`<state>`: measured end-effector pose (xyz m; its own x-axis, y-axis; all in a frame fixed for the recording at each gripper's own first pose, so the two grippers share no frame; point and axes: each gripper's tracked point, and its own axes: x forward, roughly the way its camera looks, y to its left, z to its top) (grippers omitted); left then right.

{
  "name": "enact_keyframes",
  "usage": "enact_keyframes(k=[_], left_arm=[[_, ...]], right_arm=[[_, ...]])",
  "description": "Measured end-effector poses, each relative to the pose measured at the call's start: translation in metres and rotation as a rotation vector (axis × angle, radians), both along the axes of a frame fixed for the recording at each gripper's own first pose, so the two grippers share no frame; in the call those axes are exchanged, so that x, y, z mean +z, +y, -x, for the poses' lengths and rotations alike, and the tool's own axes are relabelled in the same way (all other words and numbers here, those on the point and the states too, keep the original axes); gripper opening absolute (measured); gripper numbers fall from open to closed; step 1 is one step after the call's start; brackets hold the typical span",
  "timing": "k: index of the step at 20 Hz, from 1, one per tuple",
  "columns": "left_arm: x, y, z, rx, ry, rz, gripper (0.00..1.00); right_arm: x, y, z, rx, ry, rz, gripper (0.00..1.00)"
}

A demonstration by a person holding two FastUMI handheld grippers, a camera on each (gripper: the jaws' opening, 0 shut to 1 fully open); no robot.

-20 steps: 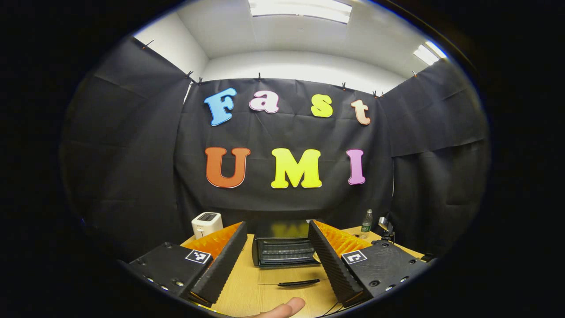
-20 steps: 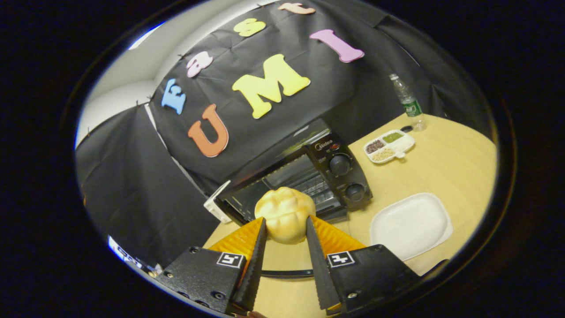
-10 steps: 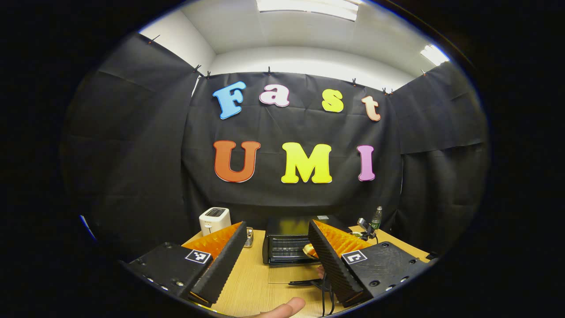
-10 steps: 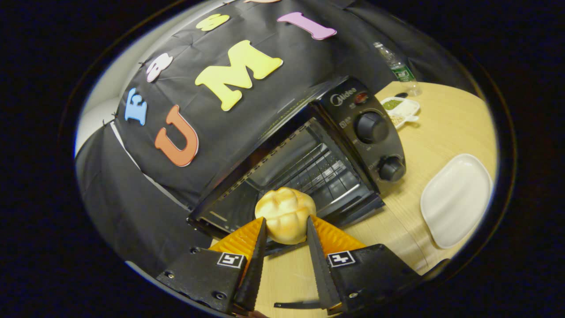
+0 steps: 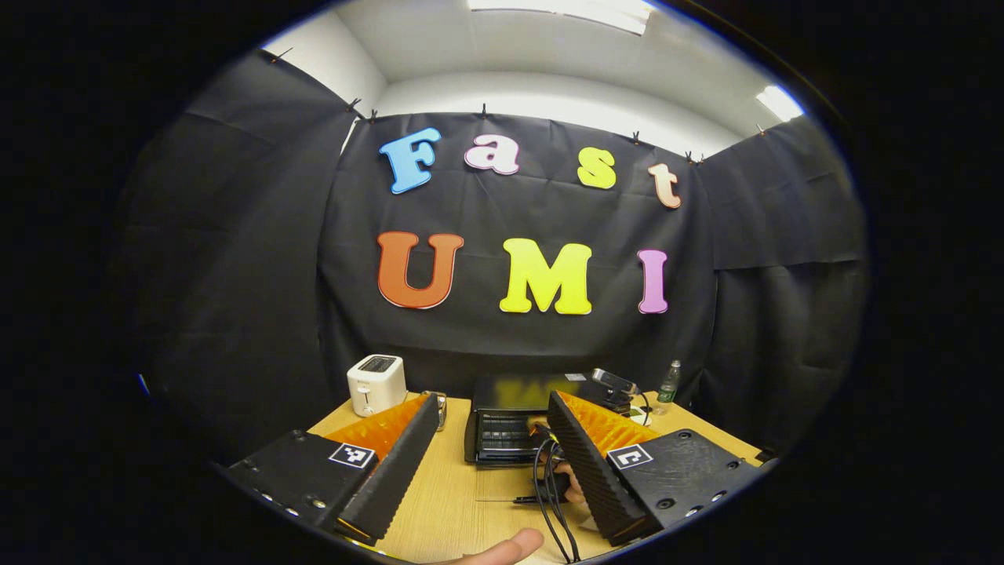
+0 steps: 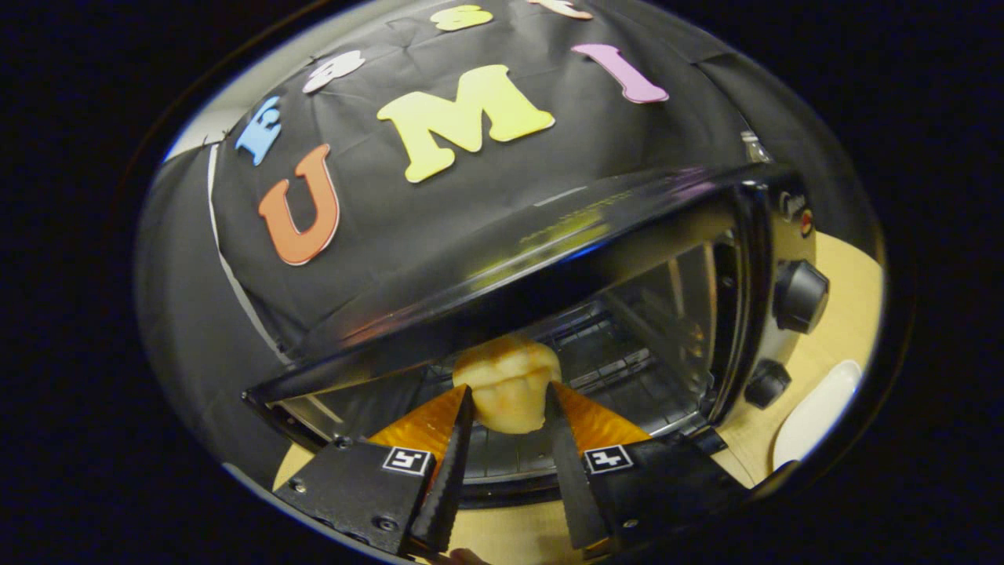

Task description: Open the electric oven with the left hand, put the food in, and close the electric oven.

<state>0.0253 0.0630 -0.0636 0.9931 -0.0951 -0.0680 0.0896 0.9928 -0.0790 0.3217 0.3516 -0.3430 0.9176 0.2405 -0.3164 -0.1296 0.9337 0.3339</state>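
Oven (image 6: 627,259) is sitting open, so you're partway: your right gripper (image 6: 506,439) is clamping the bun (image 6: 508,384) just inside the mouth; left gripper (image 5: 490,451) is hanging released, door closing left

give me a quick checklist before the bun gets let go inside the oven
1. Oven open: ok, the right gripper view looks straight into the cavity.
2. Bun gripped: ok, both fingers of the right gripper press on its sides.
3. Bun past the opening: ok, it sits under the oven's top edge, above the wire rack.
4. Bun resting on the rack: cannot tell, its underside is hidden by the fingers.
5. Rack spot free: ok, no other item shows on the bars around the bun.
6. Left gripper clear of the oven: ok, open, empty and well back from it over the table.
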Motion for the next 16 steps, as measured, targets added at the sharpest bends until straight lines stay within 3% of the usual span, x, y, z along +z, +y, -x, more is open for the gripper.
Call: enact_keyframes(k=[4,5,8,16], left_arm=[[-0.005,-0.006,0.000,-0.014,0.011,-0.006,0.92],[-0.005,-0.007,0.000,-0.018,0.013,-0.008,0.92],[-0.006,-0.008,0.001,-0.016,0.017,-0.010,0.92],[-0.011,-0.005,0.009,0.012,0.031,-0.027,0.92]], right_arm=[[-0.011,0.004,-0.003,0.029,0.021,0.099,0.66],[-0.009,0.002,-0.002,0.023,0.019,0.126,0.65],[-0.004,-0.001,0.007,0.038,0.016,0.129,0.89],[0.047,-0.035,0.078,0.109,-0.032,0.078,0.89]])
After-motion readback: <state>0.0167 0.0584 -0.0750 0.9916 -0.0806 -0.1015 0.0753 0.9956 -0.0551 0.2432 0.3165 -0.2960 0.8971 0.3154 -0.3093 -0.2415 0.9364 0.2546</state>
